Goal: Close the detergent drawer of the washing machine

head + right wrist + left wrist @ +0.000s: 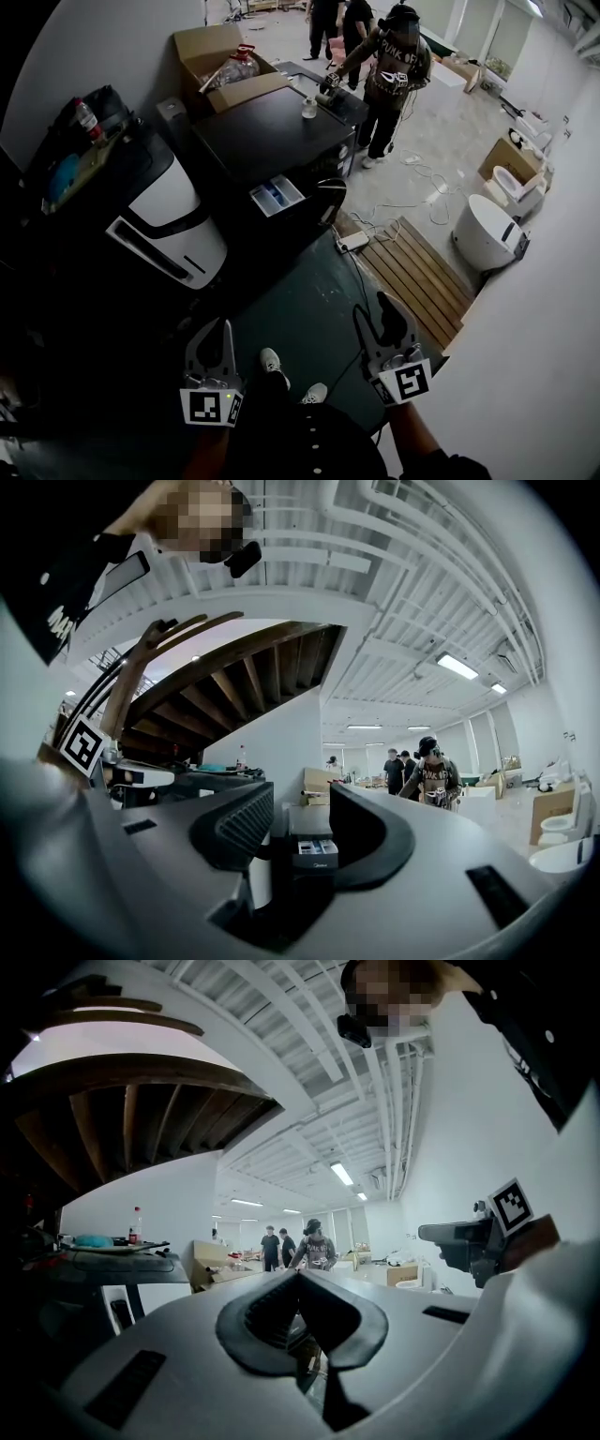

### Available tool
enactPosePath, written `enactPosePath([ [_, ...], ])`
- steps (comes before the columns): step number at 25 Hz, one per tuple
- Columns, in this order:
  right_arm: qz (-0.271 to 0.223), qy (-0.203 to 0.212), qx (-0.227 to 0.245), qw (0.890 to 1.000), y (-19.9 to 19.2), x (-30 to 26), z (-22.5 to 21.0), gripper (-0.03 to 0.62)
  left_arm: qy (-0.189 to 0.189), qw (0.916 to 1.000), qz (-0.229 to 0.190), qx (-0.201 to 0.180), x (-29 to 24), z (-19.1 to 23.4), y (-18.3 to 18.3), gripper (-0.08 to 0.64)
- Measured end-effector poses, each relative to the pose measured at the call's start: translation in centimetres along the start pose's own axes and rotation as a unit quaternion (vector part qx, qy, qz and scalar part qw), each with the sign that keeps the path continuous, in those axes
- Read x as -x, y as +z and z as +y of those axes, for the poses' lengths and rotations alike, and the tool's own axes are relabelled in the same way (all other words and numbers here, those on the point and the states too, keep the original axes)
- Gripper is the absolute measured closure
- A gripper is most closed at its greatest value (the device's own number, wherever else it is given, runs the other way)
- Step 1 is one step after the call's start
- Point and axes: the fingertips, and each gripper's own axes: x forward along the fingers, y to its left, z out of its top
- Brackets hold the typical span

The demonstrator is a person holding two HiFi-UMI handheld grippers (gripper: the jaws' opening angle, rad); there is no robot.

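1. We hold the left gripper at the lower left of the head view. In its own view, the left gripper has its jaws together with nothing between them.
2. The right gripper sits at the lower right. In the right gripper view its jaws stand apart and grip nothing.
3. The detergent drawer sticks out, open, from the front of the black washing machine near the centre of the head view, well apart from both grippers.
4. In the right gripper view we see the drawer far off, framed between the open jaws.
5. A white appliance stands left of the machine, and a wooden slat platform lies on the floor to its right.
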Motion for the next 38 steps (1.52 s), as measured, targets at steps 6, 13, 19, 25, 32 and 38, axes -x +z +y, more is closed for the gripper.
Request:
enactPosePath([
  [6,-0.013,-0.012,0.018,1.0,1.5,-3.1,-0.9,0.407,-0.005,0.9997,-0.024,0.002,-3.4,2.5,1.1,0.545],
  [13,-0.027,-0.035,0.031,0.999,3.5,-6.9,-1.6,0.407,-0.018,0.9987,-0.046,0.01,-7.2,5.0,2.0,0.545],
  [19,-0.017,-0.039,0.033,0.999,2.7,-9.6,-1.3,0.407,-0.028,0.9984,-0.045,0.022,-9.2,7.2,1.2,0.545],
  [25,-0.019,-0.046,0.034,0.998,2.5,-12.9,-0.8,0.407,-0.029,0.9982,-0.048,0.024,-11.0,10.2,0.7,0.545],
  [32,-0.02,-0.045,0.036,0.998,1.5,-15.6,-0.1,0.407,-0.027,0.9981,-0.055,-0.011,-12.0,13.0,0.8,0.545],
  [38,-0.001,-0.06,0.035,0.998,0.4,-16.1,-0.8,0.425,-0.033,0.9986,-0.041,-0.008,-13.2,13.5,-0.4,0.545],
])
